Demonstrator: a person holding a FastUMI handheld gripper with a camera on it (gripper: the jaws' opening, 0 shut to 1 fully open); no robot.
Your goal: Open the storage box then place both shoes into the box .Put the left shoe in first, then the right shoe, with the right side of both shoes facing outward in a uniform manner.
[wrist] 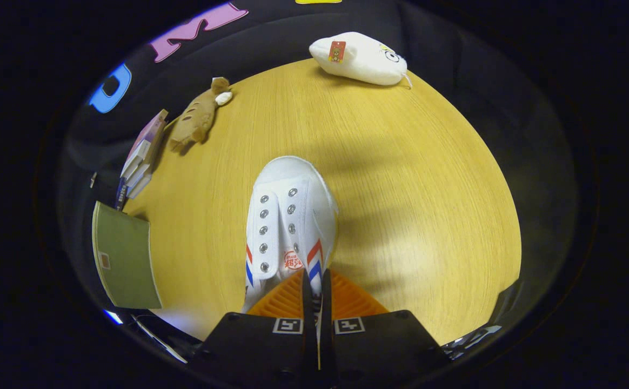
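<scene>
Matt white canvas shoe (291, 216), metal eyelets; wood-grain table (401, 178); ribbed fingers (314, 292).

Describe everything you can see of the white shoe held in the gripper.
The white shoe looks like canvas, with a rounded toe cap, two rows of metal eyelets without laces, red and blue side stripes and a red tongue mark. Its toe points away over the wooden table. The gripper has its jaws nearly closed on the heel end.

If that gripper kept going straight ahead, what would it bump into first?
Nothing new: the gripper is already shut on the white shoe. Beyond the toe lies bare table, then probably the white plush toy.
</scene>
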